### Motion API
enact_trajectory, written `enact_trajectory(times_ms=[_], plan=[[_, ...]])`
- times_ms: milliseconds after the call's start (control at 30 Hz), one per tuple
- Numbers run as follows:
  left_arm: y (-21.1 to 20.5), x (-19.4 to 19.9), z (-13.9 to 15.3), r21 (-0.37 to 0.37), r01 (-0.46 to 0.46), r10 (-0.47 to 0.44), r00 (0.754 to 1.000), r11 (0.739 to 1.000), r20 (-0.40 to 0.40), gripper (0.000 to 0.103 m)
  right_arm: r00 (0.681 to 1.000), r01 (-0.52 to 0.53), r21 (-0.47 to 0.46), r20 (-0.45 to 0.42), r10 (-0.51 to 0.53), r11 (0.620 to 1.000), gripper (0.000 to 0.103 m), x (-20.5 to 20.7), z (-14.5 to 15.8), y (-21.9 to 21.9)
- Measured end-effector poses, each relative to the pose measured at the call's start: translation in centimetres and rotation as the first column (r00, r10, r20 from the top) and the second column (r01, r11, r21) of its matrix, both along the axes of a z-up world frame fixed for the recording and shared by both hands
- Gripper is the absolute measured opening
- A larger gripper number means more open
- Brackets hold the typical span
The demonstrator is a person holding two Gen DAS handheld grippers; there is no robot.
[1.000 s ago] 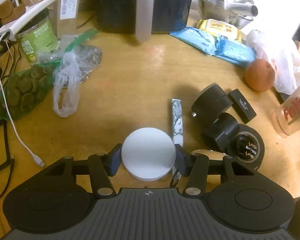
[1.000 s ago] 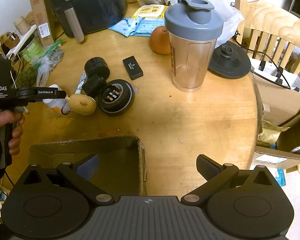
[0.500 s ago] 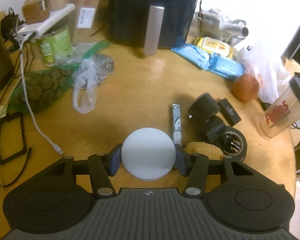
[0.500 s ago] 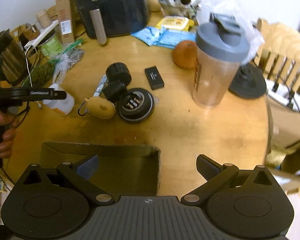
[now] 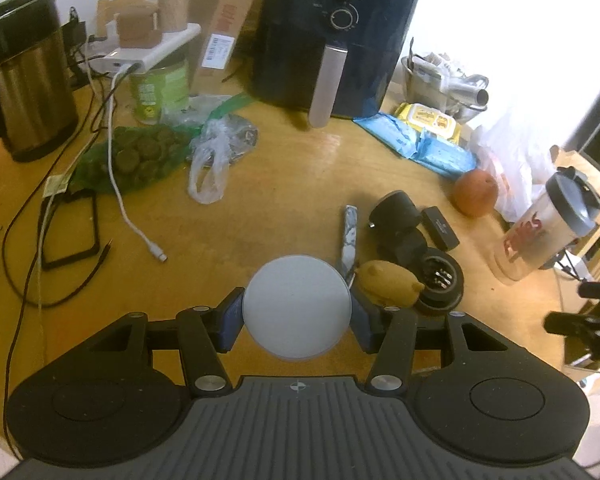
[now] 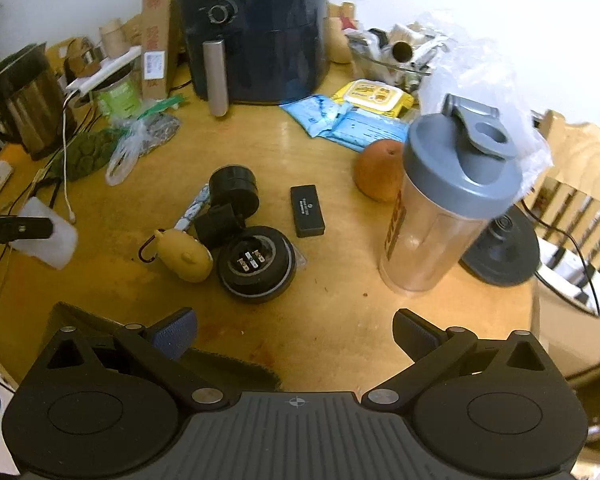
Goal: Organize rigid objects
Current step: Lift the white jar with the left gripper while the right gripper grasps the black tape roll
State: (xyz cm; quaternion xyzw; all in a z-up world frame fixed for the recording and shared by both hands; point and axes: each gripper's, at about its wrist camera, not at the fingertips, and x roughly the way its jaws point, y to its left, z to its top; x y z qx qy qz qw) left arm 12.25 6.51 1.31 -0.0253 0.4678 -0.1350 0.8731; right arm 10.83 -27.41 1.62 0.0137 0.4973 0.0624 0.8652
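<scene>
Holding a round white disc by its two sides, the left gripper hangs above the wooden table. The right gripper stands wide with nothing in it, and what may be a cardboard box edge lies under it. Farther off sit a yellow toy, a black ring, a small black box and a shaker bottle.

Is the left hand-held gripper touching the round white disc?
Touching. The left wrist view shows the left hand-held gripper pressing both blue pads against the round white disc's edges.
</scene>
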Motion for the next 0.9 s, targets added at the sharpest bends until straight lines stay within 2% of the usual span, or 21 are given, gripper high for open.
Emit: enact_trajectory(times_ms=[300, 533, 900], plan=[[-0.3, -3.1, 1.3, -0.012, -0.044, 0.044, 0.999, 0.999, 0.003, 0.053, 0.992, -0.123, 0.012, 0.005, 0.123, 0.992, 0.103, 2.3, -0.9, 0.1], [-0.7, -4.9, 1.9, -0.018, -0.074, 0.074, 0.997, 0.997, 0.008, 0.053, 0.964, -0.258, -0.031, 0.059, 0.260, 0.966, 0.103, 3.3, -1.8, 1.3], [-0.9, -6.9, 1.9, -0.026, -0.106, 0.106, 0.994, 0.994, -0.013, 0.053, 0.946, -0.322, -0.003, 0.028, 0.322, 0.947, 0.103, 5.9, -4.6, 2.5]])
